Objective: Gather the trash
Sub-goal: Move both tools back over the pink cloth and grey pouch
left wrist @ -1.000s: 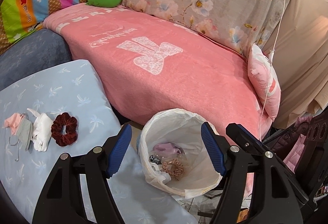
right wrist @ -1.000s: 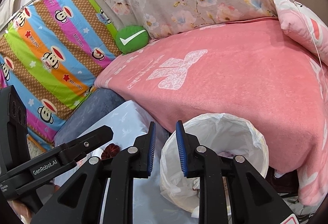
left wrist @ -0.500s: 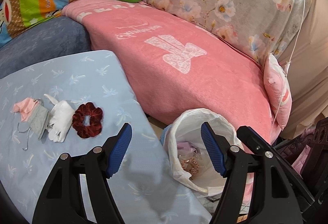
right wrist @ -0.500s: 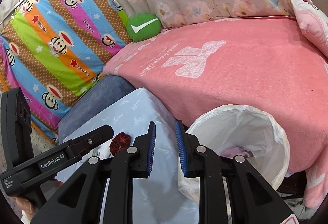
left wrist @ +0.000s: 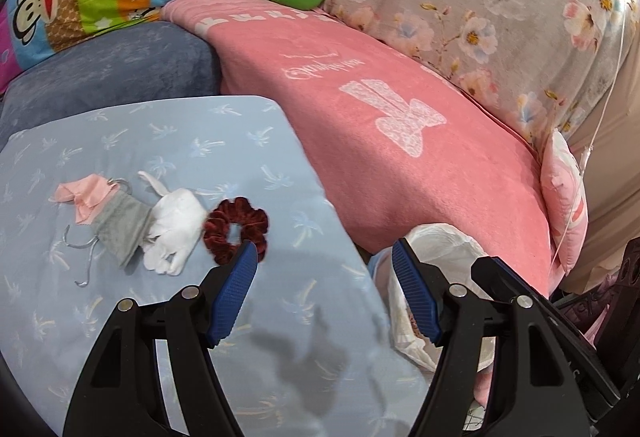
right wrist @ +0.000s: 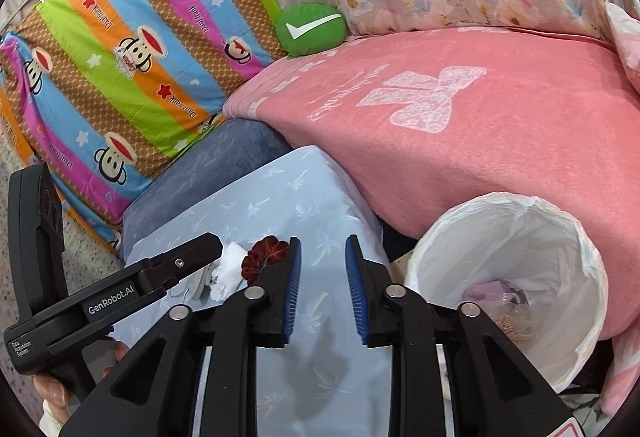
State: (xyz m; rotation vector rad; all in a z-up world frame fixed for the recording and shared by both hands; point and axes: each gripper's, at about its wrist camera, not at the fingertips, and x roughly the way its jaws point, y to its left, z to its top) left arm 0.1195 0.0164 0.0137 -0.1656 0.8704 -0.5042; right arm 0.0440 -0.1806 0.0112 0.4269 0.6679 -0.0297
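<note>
Both tongs spread, empty. L view only: grey mask (left wrist: 120, 225). R view: bin (right wrist: 508, 273) contents.

On the blue cloth lay one dark red scrunchie (left wrist: 235, 233), one white glove (left wrist: 174, 235), one grey mask (left wrist: 120, 225) and one pink mask (left wrist: 89, 197), with one lined bin (right wrist: 516, 261) at three o'clock.
</note>
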